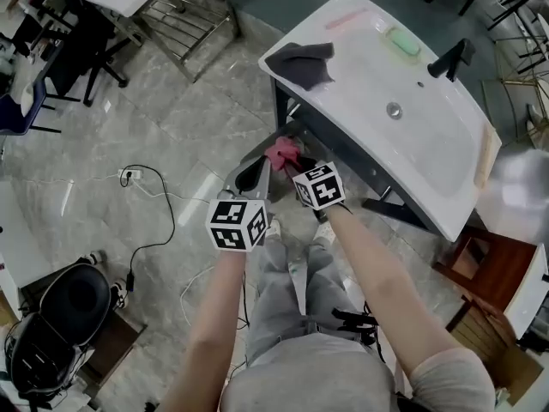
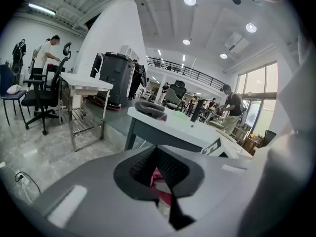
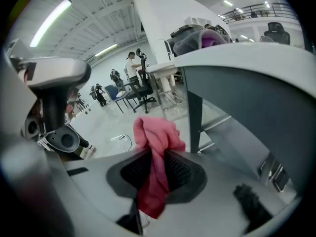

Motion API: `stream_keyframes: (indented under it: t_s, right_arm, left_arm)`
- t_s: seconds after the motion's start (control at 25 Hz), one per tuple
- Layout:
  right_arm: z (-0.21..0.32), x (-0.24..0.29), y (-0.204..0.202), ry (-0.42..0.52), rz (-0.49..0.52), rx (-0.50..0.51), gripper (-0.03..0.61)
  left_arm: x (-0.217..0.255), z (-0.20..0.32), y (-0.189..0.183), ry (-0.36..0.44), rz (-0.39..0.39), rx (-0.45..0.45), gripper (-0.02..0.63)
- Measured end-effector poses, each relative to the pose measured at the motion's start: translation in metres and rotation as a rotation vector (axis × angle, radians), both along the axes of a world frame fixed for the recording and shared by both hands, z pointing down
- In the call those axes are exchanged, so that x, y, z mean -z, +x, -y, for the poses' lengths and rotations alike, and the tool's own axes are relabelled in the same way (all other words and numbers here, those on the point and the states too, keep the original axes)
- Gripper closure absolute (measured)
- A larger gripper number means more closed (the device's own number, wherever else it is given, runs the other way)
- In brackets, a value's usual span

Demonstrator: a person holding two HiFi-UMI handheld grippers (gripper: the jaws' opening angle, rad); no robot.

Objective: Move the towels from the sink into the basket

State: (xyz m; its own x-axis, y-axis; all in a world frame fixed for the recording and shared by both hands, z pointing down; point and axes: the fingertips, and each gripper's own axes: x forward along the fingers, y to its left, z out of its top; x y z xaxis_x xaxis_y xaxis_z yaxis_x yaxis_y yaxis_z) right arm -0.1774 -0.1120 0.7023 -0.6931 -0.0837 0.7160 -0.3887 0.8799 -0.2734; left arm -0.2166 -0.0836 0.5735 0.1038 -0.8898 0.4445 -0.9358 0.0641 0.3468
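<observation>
My right gripper is shut on a pink towel and holds it in the air just off the near left side of the white sink. In the right gripper view the pink towel bunches above the pads and hangs down between them. My left gripper is close beside it on the left, jaws together and holding nothing. A sliver of pink shows past the left gripper. A dark grey towel lies on the sink's left corner. No basket shows in any view.
On the sink top are a green sponge, a black faucet and the drain. A metal rack stands behind, a cable with a power strip lies on the floor at left, and a wooden stool is at right.
</observation>
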Motion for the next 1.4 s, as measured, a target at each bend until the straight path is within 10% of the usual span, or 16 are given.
stream_keyframes:
  t_s: [1.0,1.4]
  right_arm:
    - [0.004,-0.037,0.002,-0.008,-0.095,0.016,0.434]
    - [0.0,0.029,0.01,0.046,0.089,0.028,0.56]
  left_arm:
    - [-0.013,-0.003,0.0,-0.008,-0.01,-0.027,0.607]
    - [0.005,0.002,0.019,0.017,0.005,-0.045,0.607]
